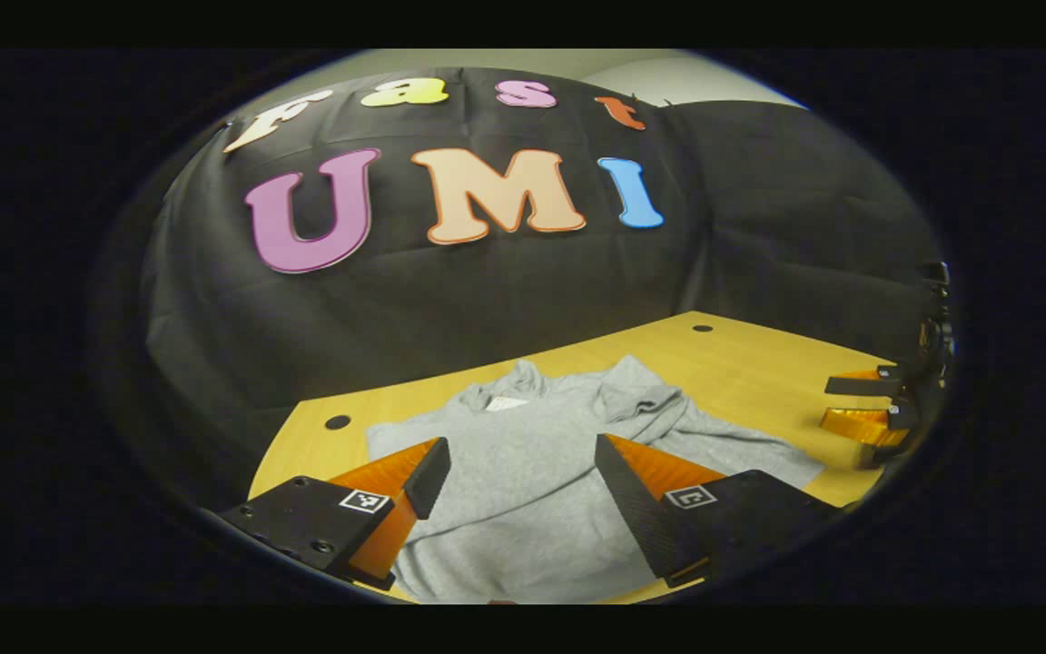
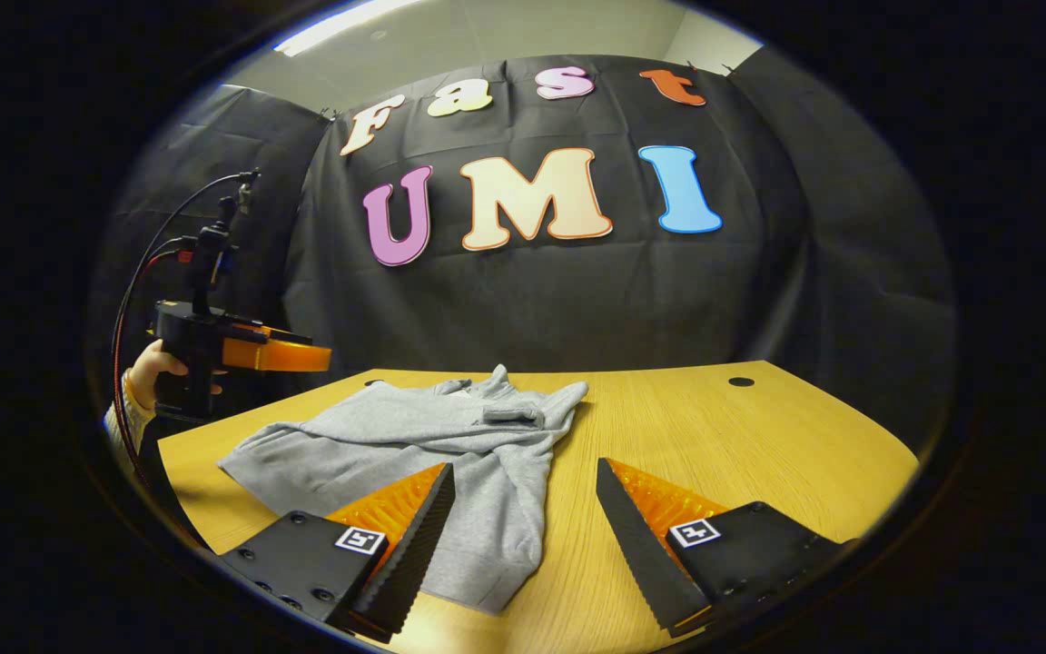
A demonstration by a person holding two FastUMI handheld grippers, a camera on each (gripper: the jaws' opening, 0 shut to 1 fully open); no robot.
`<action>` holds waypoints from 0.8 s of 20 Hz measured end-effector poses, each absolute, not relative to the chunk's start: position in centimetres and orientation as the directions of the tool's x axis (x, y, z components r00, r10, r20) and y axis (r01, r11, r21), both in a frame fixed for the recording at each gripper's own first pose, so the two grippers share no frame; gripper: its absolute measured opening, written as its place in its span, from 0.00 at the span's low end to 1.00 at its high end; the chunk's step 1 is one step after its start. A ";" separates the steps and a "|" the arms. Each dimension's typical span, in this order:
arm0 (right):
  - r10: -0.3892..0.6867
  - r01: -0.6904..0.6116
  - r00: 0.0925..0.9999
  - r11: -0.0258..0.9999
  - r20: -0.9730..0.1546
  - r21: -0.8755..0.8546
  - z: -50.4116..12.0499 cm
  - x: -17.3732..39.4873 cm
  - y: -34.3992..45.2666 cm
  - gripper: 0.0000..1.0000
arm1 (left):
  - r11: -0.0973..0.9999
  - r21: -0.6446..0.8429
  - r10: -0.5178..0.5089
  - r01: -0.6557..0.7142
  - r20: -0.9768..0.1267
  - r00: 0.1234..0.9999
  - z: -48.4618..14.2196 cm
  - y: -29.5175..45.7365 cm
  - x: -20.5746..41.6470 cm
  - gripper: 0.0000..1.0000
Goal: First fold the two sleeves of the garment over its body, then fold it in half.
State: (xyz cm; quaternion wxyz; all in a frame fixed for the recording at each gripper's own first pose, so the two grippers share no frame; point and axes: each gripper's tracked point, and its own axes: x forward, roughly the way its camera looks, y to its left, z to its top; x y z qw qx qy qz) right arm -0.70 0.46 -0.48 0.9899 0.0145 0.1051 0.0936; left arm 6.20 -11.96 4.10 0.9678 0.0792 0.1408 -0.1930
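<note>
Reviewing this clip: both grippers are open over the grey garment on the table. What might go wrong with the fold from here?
1. The garment already lies bunched, one sleeve trailing toward the right gripper; a pinch there may catch two layers.
2. The left gripper hangs over the body rather than over a sleeve, so closing now would likely grab the wrong part.
3. The fabric reaches near the table edge and may slide off if dragged.

Garment on table, grippers held above near edge.
The garment (image 1: 523,472) lies flat on the table (image 1: 741,363), ahead of and below the left gripper (image 1: 523,490). From the right gripper (image 2: 523,518) it lies ahead-left, the left gripper farther left beyond it.
</note>
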 end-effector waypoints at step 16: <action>0.215 -0.224 0.818 0.973 -0.533 0.048 -8.4 -3.3 4.4 0.98 | 0.965 -0.059 -0.240 0.255 -0.595 0.767 -9.6 -2.5 -4.8 0.95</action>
